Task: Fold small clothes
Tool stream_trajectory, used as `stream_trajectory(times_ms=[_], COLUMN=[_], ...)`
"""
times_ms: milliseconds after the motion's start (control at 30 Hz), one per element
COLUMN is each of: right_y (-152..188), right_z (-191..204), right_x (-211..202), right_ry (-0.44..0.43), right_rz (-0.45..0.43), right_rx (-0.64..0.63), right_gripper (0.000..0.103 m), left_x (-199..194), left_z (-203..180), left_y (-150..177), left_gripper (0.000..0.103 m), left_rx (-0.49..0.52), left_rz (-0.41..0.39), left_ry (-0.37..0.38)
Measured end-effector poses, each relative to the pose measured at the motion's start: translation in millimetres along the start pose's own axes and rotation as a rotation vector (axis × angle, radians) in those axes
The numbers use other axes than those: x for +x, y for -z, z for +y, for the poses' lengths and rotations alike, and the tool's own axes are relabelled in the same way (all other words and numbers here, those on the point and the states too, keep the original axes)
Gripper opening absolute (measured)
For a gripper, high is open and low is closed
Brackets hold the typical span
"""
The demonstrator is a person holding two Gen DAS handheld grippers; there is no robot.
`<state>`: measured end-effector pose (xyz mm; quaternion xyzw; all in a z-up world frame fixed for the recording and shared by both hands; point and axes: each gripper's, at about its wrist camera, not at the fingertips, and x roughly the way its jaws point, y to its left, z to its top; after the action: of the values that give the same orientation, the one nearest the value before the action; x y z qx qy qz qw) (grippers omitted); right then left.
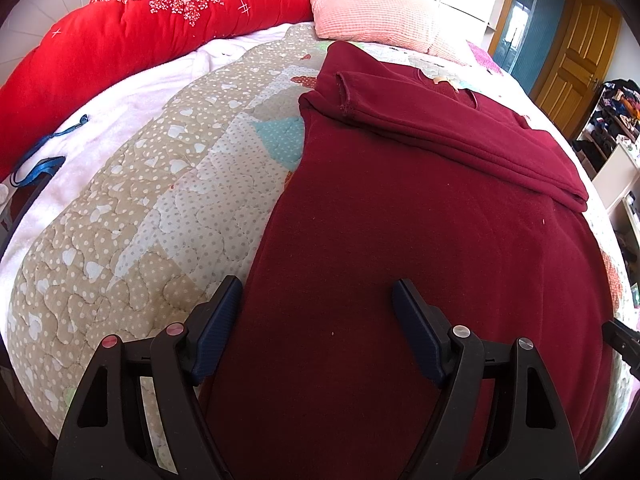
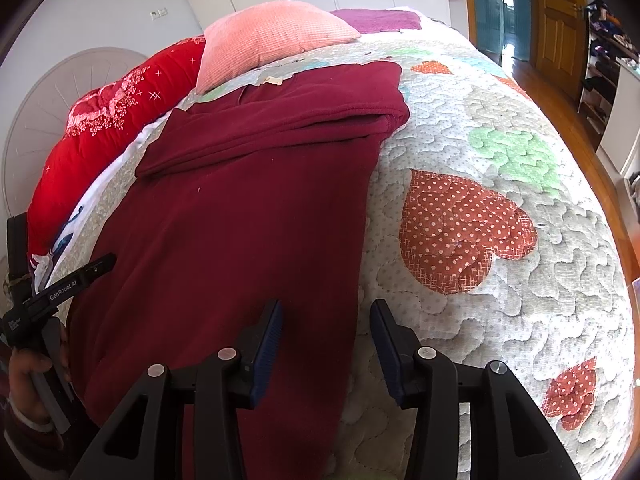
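A dark red sweater (image 1: 420, 240) lies flat on the quilted bed, and its sleeves (image 1: 460, 136) are folded across the upper part. My left gripper (image 1: 317, 284) hovers open over the sweater's near left edge; one finger is over the quilt, the other over the cloth. In the right wrist view the same sweater (image 2: 240, 220) fills the left half. My right gripper (image 2: 327, 305) stands open, astride the sweater's near right edge, and its pads grip nothing. The left gripper's body (image 2: 60, 292) shows at the left edge there, held by a hand (image 2: 24, 368).
The patchwork quilt (image 2: 500, 280) covers the bed. A red duvet (image 1: 140, 40) and a pink pillow (image 1: 372, 12) lie at the head. A blue strap (image 1: 40, 168) rests on white cloth at the left. Wooden doors (image 2: 556, 20) and cluttered shelves (image 1: 612, 120) stand beyond the bed.
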<state>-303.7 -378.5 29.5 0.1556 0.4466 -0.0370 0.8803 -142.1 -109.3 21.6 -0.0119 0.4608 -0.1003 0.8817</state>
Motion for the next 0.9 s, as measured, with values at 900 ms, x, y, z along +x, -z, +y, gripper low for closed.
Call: stream_trajectory(times_ms=[900], right_y=[27.5], right_z=[-16.0], right_x=[-28.1], right_ry=[-0.179], right_rz=[0.100], right_rx=[-0.022], right_gripper=[0.046], left_x=[-44.3], left_z=[43.8], left_y=[32.0], left_gripper=[0.078], left_rx=[0.010], left_rz=[0.128], left_ry=[0.101])
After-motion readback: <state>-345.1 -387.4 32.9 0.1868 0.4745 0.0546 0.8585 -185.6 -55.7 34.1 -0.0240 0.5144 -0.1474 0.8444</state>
